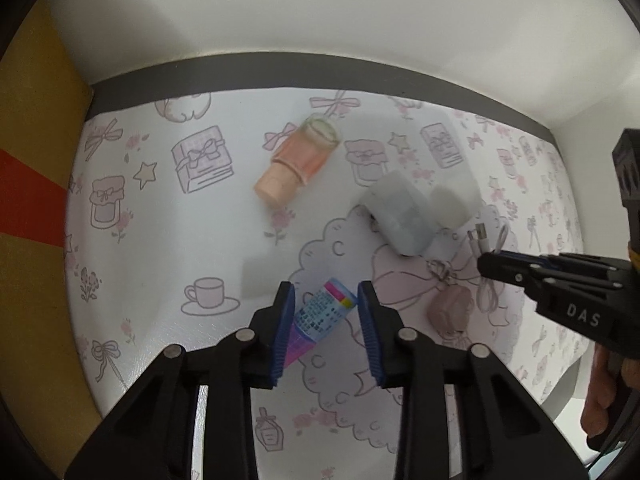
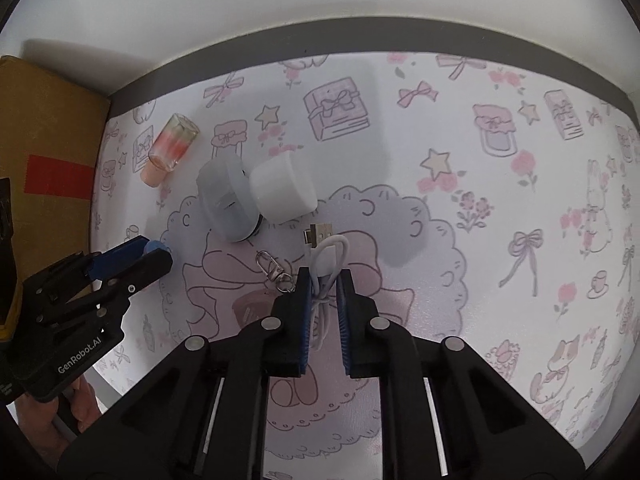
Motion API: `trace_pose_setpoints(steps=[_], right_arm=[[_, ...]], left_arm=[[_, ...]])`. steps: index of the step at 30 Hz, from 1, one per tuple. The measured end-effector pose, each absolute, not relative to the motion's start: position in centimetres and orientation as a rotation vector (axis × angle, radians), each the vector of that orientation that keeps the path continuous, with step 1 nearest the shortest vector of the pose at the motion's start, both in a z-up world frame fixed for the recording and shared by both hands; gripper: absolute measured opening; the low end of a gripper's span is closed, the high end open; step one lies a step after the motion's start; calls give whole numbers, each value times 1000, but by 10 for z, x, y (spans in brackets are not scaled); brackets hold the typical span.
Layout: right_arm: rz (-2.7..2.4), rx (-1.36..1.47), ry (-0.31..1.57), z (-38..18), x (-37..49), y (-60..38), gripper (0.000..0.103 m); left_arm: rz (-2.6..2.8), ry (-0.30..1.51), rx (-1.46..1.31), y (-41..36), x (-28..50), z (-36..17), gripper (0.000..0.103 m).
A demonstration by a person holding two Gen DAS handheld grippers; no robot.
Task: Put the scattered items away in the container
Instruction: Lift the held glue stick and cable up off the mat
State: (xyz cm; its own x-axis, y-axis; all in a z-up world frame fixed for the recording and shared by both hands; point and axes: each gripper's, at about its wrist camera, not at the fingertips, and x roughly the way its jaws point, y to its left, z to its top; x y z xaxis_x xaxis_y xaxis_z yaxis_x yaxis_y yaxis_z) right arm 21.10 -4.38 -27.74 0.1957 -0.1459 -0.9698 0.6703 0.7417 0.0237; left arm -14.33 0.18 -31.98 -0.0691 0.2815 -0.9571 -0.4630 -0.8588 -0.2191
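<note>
A brown cardboard box (image 2: 48, 152) stood far left of both tongs. The left gripper (image 1: 326, 308) straddled a small colourful tube (image 1: 320, 316), its jaws parted, contact unclear. Ahead of it lay a pink bottle (image 1: 298, 160) on its side; ahead and right, the translucent container (image 1: 400, 216) touched a white lid (image 2: 282, 190). The right gripper (image 2: 323, 292) sat around a coiled white cable (image 2: 326, 264), jaws narrowly apart, with a pink keychain pouch (image 2: 256, 306) just left of it.
</note>
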Motion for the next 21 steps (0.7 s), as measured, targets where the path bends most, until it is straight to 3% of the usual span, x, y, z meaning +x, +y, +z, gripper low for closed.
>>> trace_pose_setpoints(steps=[21], right_arm=[[-531, 358, 1147, -211, 201, -4, 12]], left_arm=[[2055, 159, -1572, 1, -119, -250, 32]])
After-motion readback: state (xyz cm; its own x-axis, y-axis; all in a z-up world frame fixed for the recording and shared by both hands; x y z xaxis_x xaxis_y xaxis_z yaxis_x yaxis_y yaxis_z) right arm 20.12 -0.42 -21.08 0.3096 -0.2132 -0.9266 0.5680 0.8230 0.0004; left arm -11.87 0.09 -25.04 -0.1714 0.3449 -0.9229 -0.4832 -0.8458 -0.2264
